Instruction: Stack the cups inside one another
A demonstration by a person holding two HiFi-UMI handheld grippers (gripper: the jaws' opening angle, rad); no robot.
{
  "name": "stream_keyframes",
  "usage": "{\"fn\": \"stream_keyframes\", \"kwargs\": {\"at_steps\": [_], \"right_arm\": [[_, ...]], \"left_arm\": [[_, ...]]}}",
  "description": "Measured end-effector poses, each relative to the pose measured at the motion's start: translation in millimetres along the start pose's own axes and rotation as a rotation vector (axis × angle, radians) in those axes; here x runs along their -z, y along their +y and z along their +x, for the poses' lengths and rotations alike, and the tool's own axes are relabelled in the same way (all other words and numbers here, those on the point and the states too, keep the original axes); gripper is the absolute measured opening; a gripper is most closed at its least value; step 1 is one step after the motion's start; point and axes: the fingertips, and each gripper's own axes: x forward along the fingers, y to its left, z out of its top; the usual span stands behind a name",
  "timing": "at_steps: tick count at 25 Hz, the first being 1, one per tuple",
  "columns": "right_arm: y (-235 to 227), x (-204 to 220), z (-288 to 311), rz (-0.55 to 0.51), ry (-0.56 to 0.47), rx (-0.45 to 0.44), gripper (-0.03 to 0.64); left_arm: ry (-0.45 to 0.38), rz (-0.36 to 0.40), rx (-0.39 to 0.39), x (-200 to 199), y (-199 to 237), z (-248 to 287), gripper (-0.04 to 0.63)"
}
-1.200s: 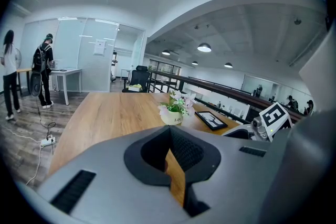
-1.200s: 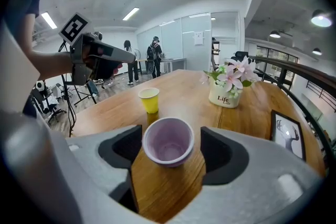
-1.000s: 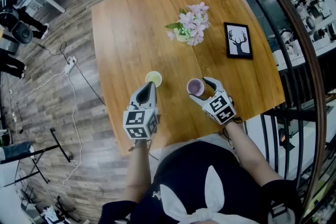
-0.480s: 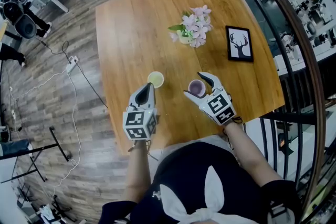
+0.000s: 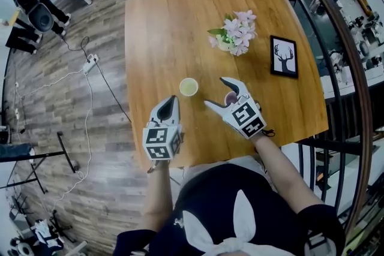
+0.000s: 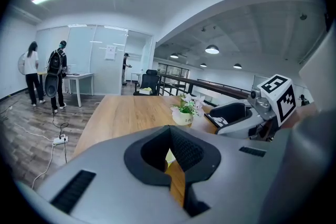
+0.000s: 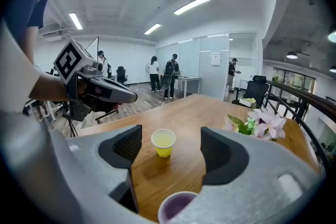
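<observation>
Vs 1 s ago: right gripper [image 5: 215,92] jaws gone from close round the purple cup [image 5: 230,97] to wide apart, nothing clamped. Left gripper [image 5: 171,102] as before, jaws together, empty, tip just short of the yellow cup [image 5: 188,86]. Both cups upright on the wooden table [image 5: 156,27], apart, not nested. Yellow one translucent, lime-tinted, framed between the right jaws but farther off. Purple one half hidden behind a right jaw in head view, cut off at the bottom edge in right gripper view.
</observation>
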Motion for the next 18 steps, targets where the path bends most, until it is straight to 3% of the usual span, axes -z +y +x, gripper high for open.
{"fn": "stream_keyframes", "kwargs": {"at_steps": [9,18], "right_arm": [[19.0,-17.6,31.6,-0.068,0.015,-0.074,0.359],[30.0,-9.6,67.4,-0.129,0.103,-0.156,0.370]], "left_arm": [[-0.017,-0.034,-0.077,0.7,24.5,-21.3,0.011],[-0.008,-0.063,-0.110,6.5,42.5,-19.6,0.011]]}}
